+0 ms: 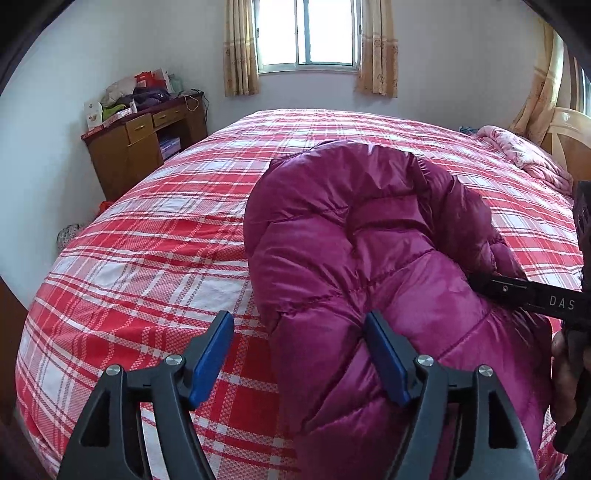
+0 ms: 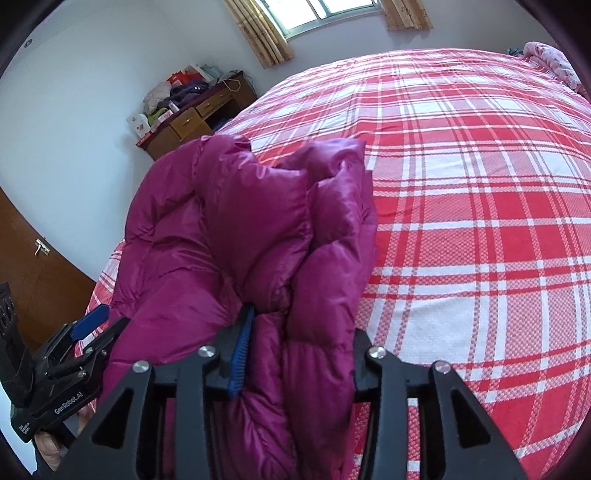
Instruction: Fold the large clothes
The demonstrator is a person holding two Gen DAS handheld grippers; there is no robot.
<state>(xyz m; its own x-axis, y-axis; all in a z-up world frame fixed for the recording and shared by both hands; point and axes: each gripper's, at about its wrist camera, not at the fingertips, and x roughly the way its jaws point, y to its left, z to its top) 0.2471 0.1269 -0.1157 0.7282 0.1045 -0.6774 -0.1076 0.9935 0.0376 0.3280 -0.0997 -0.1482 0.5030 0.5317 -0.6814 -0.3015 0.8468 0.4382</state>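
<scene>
A magenta puffer jacket (image 1: pixel 369 240) lies bunched and folded over on the red plaid bed (image 1: pixel 147 258). My left gripper (image 1: pixel 299 354) stands open at the jacket's near left edge, its right finger resting on the fabric and its left finger over the sheet. In the right wrist view, a thick fold of the jacket (image 2: pixel 221 221) fills the gap of my right gripper (image 2: pixel 301 350). Its blue left pad (image 2: pixel 242 350) lies beside the fabric, and its right finger is partly hidden behind the fold. The jaws stand apart. The left gripper (image 2: pixel 88 328) shows at the lower left.
A wooden desk (image 1: pixel 144 147) piled with clothes and boxes stands against the far left wall. A curtained window (image 1: pixel 308 33) is behind the bed. A pink quilt (image 1: pixel 524 155) lies by the headboard (image 1: pixel 569 129). A brown door (image 2: pixel 37 251) is at left. Plaid sheet (image 2: pixel 480 221) spreads right.
</scene>
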